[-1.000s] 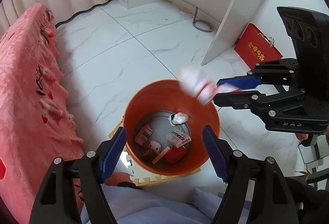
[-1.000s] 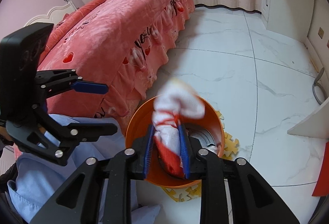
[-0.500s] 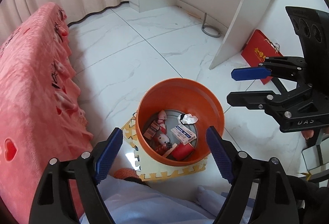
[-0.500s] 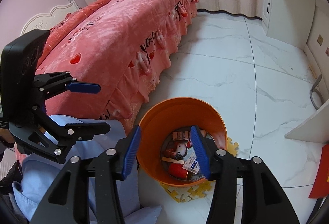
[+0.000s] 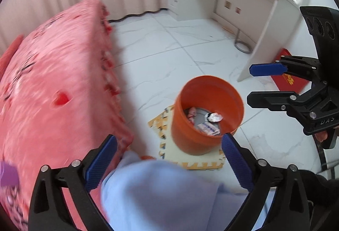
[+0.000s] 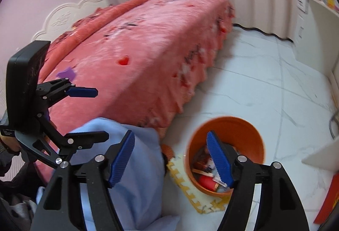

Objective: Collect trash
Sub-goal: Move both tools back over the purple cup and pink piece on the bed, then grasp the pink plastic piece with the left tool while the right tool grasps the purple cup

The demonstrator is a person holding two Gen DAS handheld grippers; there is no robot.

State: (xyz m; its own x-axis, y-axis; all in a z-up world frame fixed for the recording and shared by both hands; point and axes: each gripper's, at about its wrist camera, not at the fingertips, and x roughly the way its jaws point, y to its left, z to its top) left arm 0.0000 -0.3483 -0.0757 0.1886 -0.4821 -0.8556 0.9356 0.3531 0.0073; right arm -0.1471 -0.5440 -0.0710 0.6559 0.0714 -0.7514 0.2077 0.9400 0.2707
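An orange bin (image 5: pixel 190 129) stands on the floor on a yellow foam mat (image 5: pixel 163 127); it also shows in the right wrist view (image 6: pixel 250 131). Inside lie several pieces of trash: a crumpled white wrapper (image 5: pixel 215 117), a small white box (image 5: pixel 207 128), a red item (image 6: pixel 208 182). My left gripper (image 5: pixel 167 164) is open and empty, above and in front of the bin. My right gripper (image 6: pixel 175 159) is open and empty, to the right of the bin in the left wrist view (image 5: pixel 257 84). A purple scrap (image 6: pixel 66 74) lies on the pink bed (image 6: pixel 148 50).
The pink bed (image 5: pixel 53 82) fills the left side. A person's light blue knee (image 5: pixel 159 188) is below the grippers. A white desk (image 5: pixel 264 8) stands at the back right with a red box (image 5: pixel 290 80) beside it. Marble floor (image 6: pixel 264 86) lies around the bin.
My right gripper opened and let the white-and-red wrapper fall into the bin. Both grippers then rose and swung left toward the bed, so the bin now sits further right.
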